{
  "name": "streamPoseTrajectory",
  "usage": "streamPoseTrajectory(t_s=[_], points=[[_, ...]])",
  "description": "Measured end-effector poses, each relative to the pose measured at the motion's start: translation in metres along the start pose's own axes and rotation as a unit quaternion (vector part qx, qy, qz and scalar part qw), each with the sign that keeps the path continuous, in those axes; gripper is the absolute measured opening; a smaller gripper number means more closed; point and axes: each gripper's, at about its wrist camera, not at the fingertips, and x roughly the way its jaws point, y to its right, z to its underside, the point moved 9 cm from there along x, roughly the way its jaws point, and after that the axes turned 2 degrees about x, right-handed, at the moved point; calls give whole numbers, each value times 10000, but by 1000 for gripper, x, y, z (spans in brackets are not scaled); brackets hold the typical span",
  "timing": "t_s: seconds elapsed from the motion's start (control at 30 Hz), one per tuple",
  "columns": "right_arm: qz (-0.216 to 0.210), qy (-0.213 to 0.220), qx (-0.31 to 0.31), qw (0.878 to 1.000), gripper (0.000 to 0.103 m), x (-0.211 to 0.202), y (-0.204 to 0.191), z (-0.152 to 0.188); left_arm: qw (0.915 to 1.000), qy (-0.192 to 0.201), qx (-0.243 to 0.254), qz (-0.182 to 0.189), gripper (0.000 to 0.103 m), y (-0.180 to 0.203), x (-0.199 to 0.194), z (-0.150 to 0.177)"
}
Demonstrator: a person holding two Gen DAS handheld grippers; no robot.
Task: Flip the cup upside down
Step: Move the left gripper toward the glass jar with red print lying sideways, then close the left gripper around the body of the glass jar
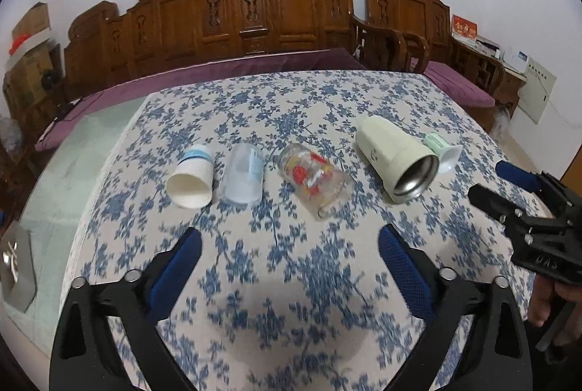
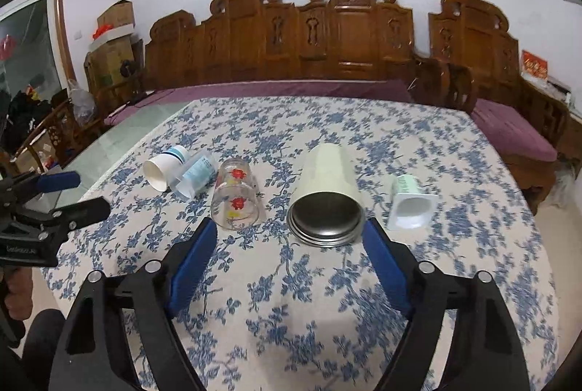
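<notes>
Cups lie on their sides in a row across the flowered tablecloth (image 1: pixel 291 281), five in all, every mouth turned toward the tongs. Straight ahead of the right gripper (image 2: pixel 289 245), just past its fingertips, lies the cream steel-lined tumbler (image 2: pixel 325 194); its steel rim sits between the lines of the two blue pads (image 2: pixel 192 263), nearer the right-hand one, and may touch that tip, though the fisheye bend makes this hard to judge. The right gripper's jaws stand wide apart with nothing between them.

Just beyond the left-hand fingertip of the right gripper lies the clear glass with red prints (image 2: pixel 236 198). Further left of it come the clear plastic cup (image 2: pixel 194 176) and the white paper cup with blue bands (image 2: pixel 163 167), close side by side. To the right of the tumbler, a little apart from it, lies the small green-and-white cup (image 2: pixel 409 201).

The left gripper (image 1: pixel 289 245) hovers over bare cloth, well short of the row, its jaws also spread wide and empty. From its view the paper cup (image 1: pixel 191 181) and plastic cup (image 1: pixel 243 178) lie ahead toward the left finger, the printed glass (image 1: pixel 313 180) ahead near the middle, the tumbler (image 1: pixel 396 160) ahead beyond the right finger. The right gripper (image 1: pixel 502 187) shows at the right edge, to the right of the tumbler.
</notes>
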Motion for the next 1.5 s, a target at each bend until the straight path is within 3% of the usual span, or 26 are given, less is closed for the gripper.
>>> streamPoseTrajectory(t_s=[0.2,0.47,0.83,1.13,1.3,1.5], points=[[-166,-163,29,9997,80,28,-1,14,9993,-322,-45,160,83,0,45,-18],[-331,-385,177,9986,80,43,7,34,9934,-998,-291,478,83,14,117,-38],[-514,-431,386,9970,80,41,12,37,9798,-1953,-419,29,78,11,197,-42],[-648,-387,401,9963,80,35,8,33,9709,-2344,-482,95,72,15,216,-31],[-657,-374,468,9960,80,33,11,32,9731,-2267,-404,84,56,16,212,-36],[-593,-378,517,9962,80,33,16,33,9772,-2119,-85,77,55,19,195,-34]])
